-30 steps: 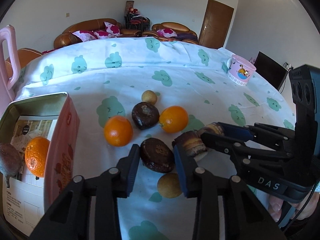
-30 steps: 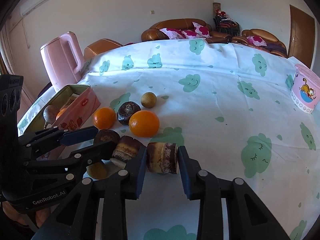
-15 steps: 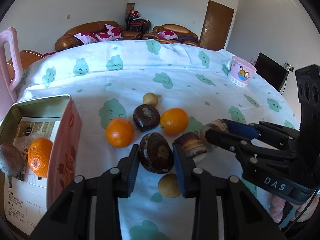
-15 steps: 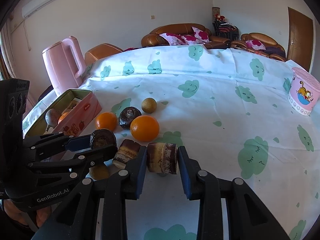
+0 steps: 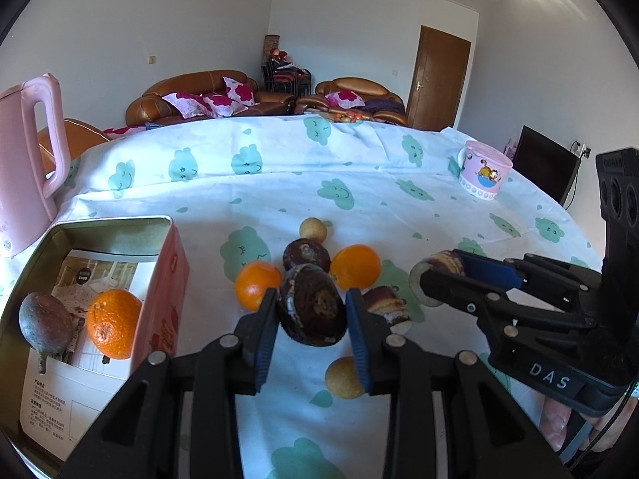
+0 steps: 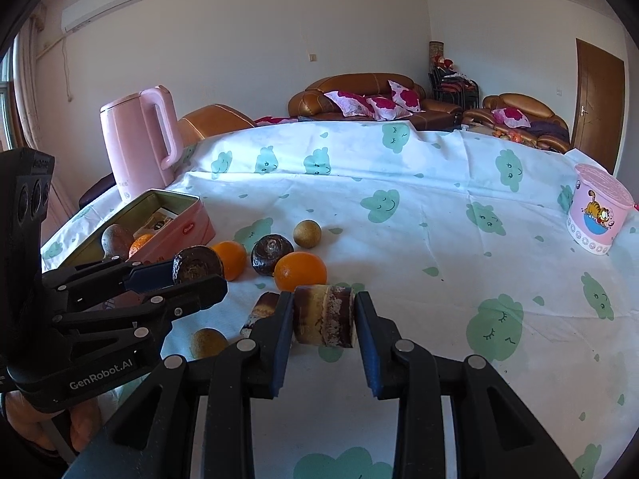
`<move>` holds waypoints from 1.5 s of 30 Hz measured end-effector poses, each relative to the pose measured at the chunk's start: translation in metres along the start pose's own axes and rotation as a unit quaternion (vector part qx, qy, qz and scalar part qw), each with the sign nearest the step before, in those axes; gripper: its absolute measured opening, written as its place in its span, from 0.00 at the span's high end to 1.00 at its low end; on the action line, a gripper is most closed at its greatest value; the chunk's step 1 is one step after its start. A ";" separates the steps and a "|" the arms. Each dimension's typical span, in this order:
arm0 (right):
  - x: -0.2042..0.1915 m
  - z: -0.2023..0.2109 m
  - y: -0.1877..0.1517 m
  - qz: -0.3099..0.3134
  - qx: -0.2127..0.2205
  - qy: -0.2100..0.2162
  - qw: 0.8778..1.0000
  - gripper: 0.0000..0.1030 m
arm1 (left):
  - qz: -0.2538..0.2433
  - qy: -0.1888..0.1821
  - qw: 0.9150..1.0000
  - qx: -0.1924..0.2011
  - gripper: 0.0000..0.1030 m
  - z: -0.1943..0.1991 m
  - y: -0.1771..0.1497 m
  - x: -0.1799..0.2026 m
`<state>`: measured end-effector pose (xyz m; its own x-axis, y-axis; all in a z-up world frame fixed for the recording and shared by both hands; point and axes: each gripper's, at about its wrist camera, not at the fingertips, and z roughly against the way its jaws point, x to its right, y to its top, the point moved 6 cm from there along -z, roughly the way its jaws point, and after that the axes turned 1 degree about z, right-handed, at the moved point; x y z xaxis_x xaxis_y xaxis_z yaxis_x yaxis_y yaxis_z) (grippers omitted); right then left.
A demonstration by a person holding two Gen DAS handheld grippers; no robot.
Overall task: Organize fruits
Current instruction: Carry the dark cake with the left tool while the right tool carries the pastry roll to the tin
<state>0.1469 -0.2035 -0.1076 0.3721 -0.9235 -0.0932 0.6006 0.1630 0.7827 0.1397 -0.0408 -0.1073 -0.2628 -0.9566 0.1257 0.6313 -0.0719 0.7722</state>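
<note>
Above cloth (image 5: 279,183), dark fruit (image 5: 311,310) pinched in left gripper (image 5: 312,321); tin (image 5: 167,263) lies left, nearer this arm; right gripper (image 6: 324,315) clamped on banded chunk (image 6: 324,315).

I see white tablecloth (image 5: 279,183) with teal clouds, pink tin (image 5: 167,279) lower left, orange fruit (image 5: 354,265), pink kettle (image 6: 139,139).
</note>
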 end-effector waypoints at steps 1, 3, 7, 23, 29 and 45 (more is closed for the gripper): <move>0.000 0.001 0.000 0.000 0.002 0.000 1.000 0.68 | 0.000 0.000 1.000 0.004 0.66 0.002 0.000 0.000; 0.000 0.003 0.001 0.001 0.008 0.000 1.000 0.68 | 0.000 0.003 1.000 0.010 0.66 0.004 0.001 -0.001; -0.001 0.008 0.002 0.005 0.021 -0.001 1.000 0.68 | -0.002 0.006 1.000 0.022 0.66 0.008 0.003 0.000; -0.008 0.025 0.004 0.023 0.066 -0.003 0.998 0.68 | -0.001 0.024 0.998 0.059 0.66 0.022 0.005 -0.002; -0.010 0.030 0.005 0.027 0.079 -0.004 0.996 0.68 | -0.004 0.032 0.997 0.073 0.66 0.027 0.006 -0.001; -0.012 0.044 0.006 0.032 0.113 -0.005 0.993 0.68 | -0.011 0.046 0.994 0.104 0.66 0.039 0.007 0.000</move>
<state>0.1145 -0.2064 -0.0749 0.3970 -0.9172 -0.0337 0.4015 0.1405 0.9050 0.1160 -0.0305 -0.0773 -0.2017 -0.9778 0.0567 0.4598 -0.0434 0.8870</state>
